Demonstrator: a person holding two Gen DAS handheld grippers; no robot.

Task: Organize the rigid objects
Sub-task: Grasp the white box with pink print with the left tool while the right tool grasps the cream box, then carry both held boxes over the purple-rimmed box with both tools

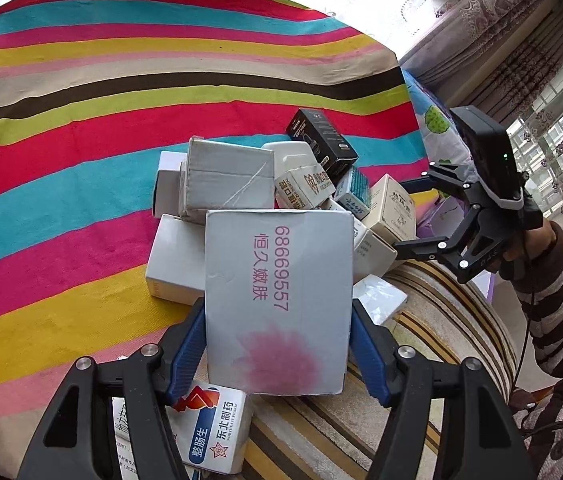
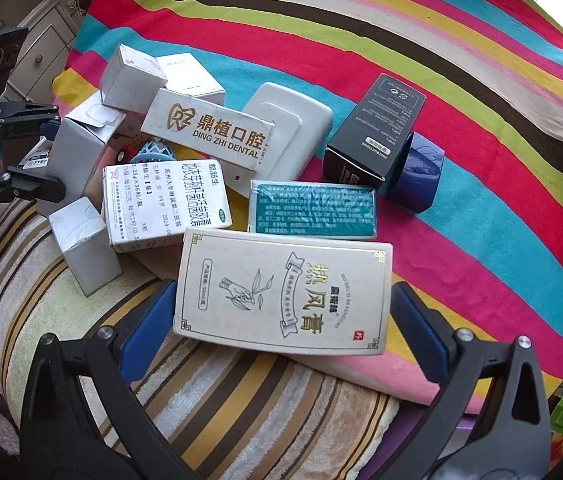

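A pile of small cartons lies on a striped cloth [image 1: 81, 168]. My left gripper [image 1: 278, 304] is shut on a white box with pink print [image 1: 281, 280], its blue pads against both long sides. From the right wrist view, this same gripper [image 2: 56, 154] clasps the pale box [image 2: 77, 156] at the pile's left edge. My right gripper [image 2: 282, 285] is open, its fingers astride a cream box with a hand-and-leaf drawing [image 2: 281, 292] that lies flat. In the left wrist view the right gripper [image 1: 399, 216] straddles that cream box [image 1: 393, 208].
Around it lie a dental carton [image 2: 209, 132], a medicine box [image 2: 165, 200], a teal box [image 2: 313, 208], a black box [image 2: 373, 128] with a blue cap [image 2: 417, 176], and a white tray-like case [image 2: 289, 128]. A striped cushion [image 2: 221, 408] lies under the near boxes. A person's sleeve [image 1: 553, 288] is at right.
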